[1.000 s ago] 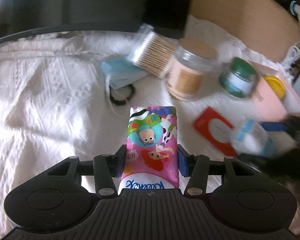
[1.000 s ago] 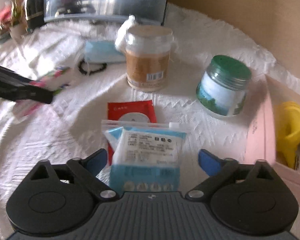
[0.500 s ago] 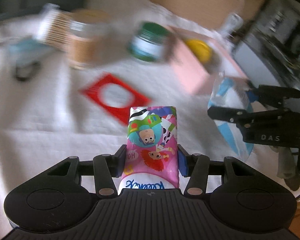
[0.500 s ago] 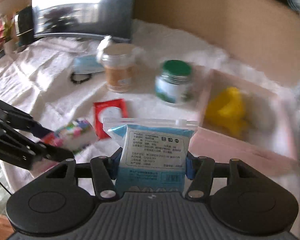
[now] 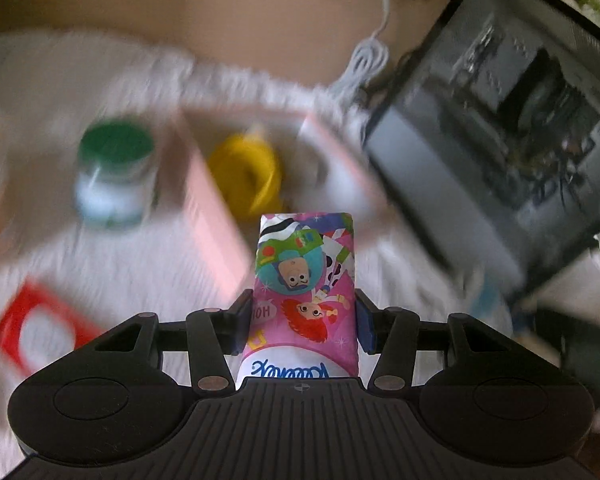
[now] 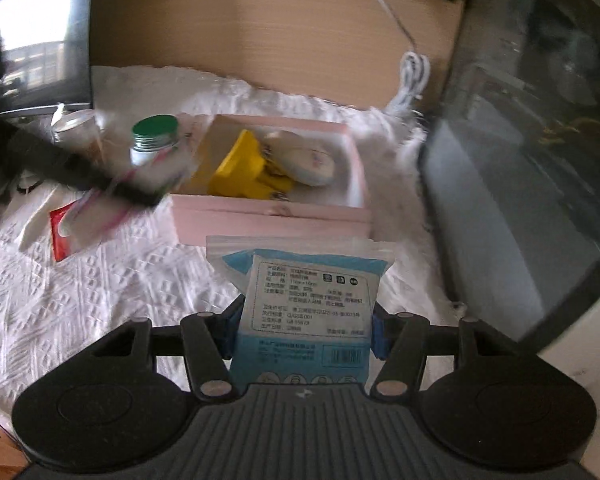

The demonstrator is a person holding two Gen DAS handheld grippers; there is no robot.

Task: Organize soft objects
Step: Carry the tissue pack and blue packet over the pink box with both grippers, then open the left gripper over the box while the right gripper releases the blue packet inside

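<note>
Midway, judging by the scene: left gripper (image 5: 304, 316) clamped on cartoon tissue pack (image 5: 305, 280), right gripper (image 6: 302, 332) clamped on blue wipes pouch (image 6: 304, 304), both lower-centre, short of pink box (image 6: 268, 216) holding yellow item (image 6: 248, 168).

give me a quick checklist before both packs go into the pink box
1. Left gripper shut on the tissue pack: ok.
2. Right gripper shut on the cotton pad bag: ok.
3. Pink box open on top: ok.
4. Free room in box: cannot tell; yellow item and pale pouch already fill much of it.
5. Green-lid jar clear of the left gripper's path: cannot tell, blurred.
</note>
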